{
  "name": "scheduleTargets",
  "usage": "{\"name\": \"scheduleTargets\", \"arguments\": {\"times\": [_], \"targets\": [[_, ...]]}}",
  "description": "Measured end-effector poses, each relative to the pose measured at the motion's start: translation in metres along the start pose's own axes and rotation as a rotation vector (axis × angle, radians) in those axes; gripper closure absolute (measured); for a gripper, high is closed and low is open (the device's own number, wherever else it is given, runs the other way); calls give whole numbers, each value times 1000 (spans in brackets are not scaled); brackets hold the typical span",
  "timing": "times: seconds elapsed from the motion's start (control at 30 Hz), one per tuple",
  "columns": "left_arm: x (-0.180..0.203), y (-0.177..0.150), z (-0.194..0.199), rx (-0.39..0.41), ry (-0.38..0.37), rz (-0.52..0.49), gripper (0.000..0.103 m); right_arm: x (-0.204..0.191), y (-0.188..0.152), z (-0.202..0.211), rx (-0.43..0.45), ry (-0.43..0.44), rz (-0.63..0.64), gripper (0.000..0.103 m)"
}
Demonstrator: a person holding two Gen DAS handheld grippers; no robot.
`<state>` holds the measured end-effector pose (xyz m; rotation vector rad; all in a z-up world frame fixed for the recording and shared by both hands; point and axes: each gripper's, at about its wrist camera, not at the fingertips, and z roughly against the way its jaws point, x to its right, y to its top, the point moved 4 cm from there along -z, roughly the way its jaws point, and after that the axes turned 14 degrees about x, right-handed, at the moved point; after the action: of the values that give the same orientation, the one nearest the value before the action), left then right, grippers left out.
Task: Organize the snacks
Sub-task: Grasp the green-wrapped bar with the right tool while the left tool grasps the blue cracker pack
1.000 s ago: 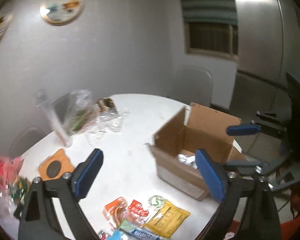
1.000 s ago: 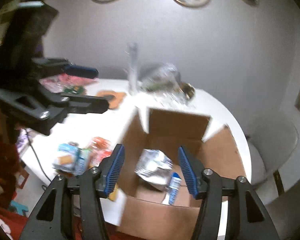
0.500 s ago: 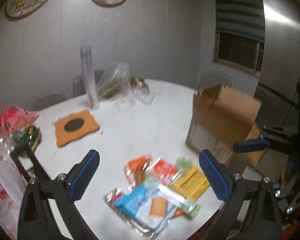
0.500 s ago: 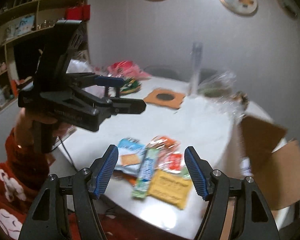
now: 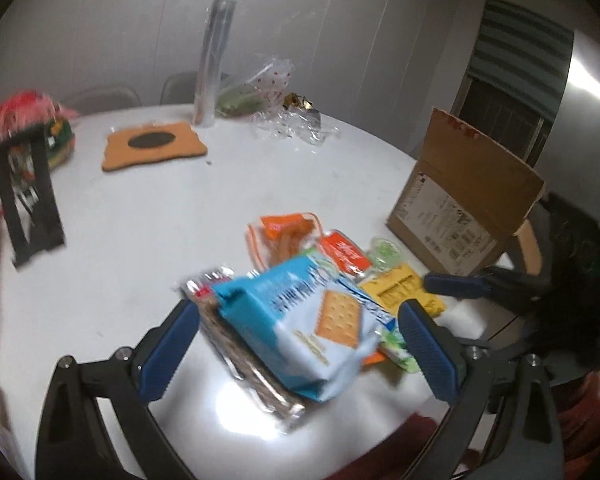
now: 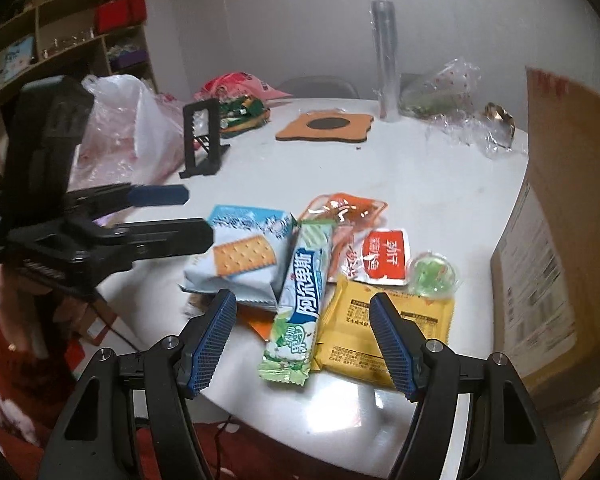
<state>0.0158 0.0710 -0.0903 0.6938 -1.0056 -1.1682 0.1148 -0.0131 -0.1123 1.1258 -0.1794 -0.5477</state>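
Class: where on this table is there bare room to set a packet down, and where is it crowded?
Free: the white table between the orange mat, black stand and snack pile. Crowded: the pile beside the cardboard box.

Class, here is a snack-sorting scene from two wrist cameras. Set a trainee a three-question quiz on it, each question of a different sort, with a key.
1. True or false: the right gripper is shut on the yellow packet.
2. Multiple choice: the long green-and-blue wafer pack lies
A. inside the cardboard box
B. between the blue cracker bag and the yellow packet
C. on the orange mat
3. Fill in: the left gripper has its fingers on either side of the ____ bag.

Key
1. False: both grippers are open and hold nothing.
2. B
3. blue cracker
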Motion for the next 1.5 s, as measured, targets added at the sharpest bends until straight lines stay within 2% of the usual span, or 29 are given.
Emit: {"name": "scheduleTargets", "arguments": {"times": [0.13,0.27,0.5,0.57,0.63,0.67,0.73,0.77,0.93,1.17,1.5], "targets": [[5,-8,-9,-11,-3,60,4,1,-11,-9,7,3,-16,37],[10,-10,-23,-25,71,44,4,2,-17,-12,10,-2,-22,37],[11,-11,-45,-35,160,42,4,-1,-23,-16,35,-31,29,39],[10,-11,-50,-41,179,32,5,-1,-25,-16,40,-34,43,49],[7,-12,-50,-45,185,21,6,-1,-26,-16,34,-32,56,64],[6,-12,-50,-46,186,18,8,0,-26,-15,32,-43,67,67],[5,-11,-49,-48,185,3,14,3,-26,-14,32,-59,80,78],[5,-11,-49,-51,175,-3,17,4,-26,-14,30,-59,78,80],[3,-10,-41,-66,141,-49,21,9,-25,-11,23,-49,77,80],[-10,-8,-24,-60,166,-66,21,7,-29,-4,-3,-57,89,79],[-8,-11,-43,-74,160,-62,21,6,-19,-16,7,-41,102,76]]}}
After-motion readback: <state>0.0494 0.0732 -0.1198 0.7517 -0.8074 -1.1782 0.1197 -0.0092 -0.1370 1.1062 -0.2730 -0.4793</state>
